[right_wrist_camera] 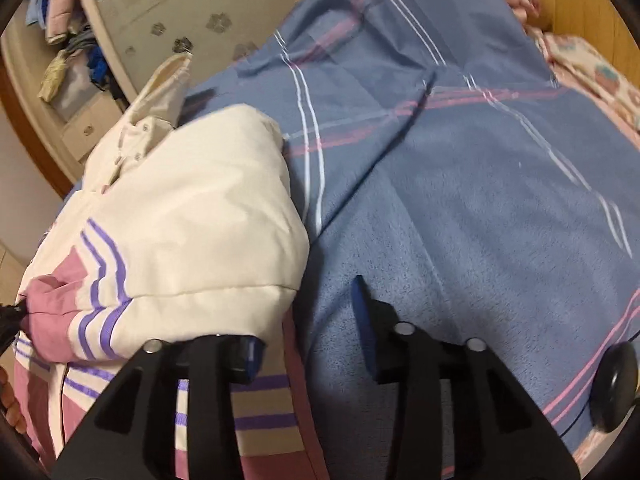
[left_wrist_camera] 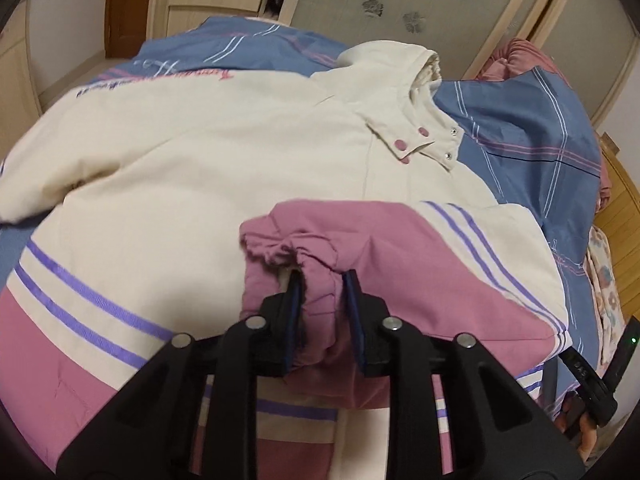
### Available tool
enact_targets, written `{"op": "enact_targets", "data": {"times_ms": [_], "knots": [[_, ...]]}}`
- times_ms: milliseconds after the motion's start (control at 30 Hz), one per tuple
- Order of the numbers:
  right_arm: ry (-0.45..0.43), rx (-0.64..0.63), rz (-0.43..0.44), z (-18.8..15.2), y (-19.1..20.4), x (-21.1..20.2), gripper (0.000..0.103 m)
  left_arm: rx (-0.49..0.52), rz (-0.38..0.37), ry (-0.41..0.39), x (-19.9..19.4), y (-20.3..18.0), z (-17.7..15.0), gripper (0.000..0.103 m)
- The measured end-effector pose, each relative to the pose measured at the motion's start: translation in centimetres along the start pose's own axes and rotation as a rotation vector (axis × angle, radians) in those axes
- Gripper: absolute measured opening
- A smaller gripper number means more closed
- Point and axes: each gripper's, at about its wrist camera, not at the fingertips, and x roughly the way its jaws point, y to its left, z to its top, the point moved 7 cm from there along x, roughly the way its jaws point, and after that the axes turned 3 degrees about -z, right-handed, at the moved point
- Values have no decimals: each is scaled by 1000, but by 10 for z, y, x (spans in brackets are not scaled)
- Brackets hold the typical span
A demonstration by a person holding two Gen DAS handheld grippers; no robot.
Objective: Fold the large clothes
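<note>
The jacket is big and cream, with pink parts and purple stripes, and it lies spread out on a bed with a blue bedspread. In the left wrist view it fills the middle of the frame, and its hood points to the upper right. One sleeve is folded over the front of the jacket, and its pink cuff sits in the lower middle of the frame. The left claw is squeezed on the pink sleeve just behind that cuff, and the cloth bunches up between its two blue pads. In the right wrist view the jacket is on the left side of the frame, and the blue bedspread fills the right side. The right claw is wide apart and holds nothing. Its left finger is tucked under the puffy cream edge of the jacket, and its right finger is over the blue bedspread. A wardrobe door with flower shapes stands at the top of the left wrist view.
</note>
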Motion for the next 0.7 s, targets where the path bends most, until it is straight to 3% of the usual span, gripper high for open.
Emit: {"op": "enact_targets", "data": {"times_ms": [33, 67, 133, 267, 433, 567, 700], "knots": [[14, -19, 4, -3, -2, -6, 68, -9, 7, -3, -1, 7, -1, 36], [37, -45, 33, -6, -1, -13, 74, -17, 9, -4, -2, 12, -3, 38], [47, -54, 98, -8, -1, -31, 74, -35, 0, 3, -3, 18, -7, 39], [-38, 7, 273, 11, 5, -68, 74, 0, 42, 7, 1, 14, -13, 38], [99, 143, 413, 12, 26, -44, 71, 28, 51, 20, -3, 7, -18, 37], [182, 227, 711, -8, 56, -43, 70, -11, -9, 33, -12, 13, -18, 37], [244, 334, 716, -22, 58, -17, 70, -6, -8, 43, -10, 11, -20, 37]]}}
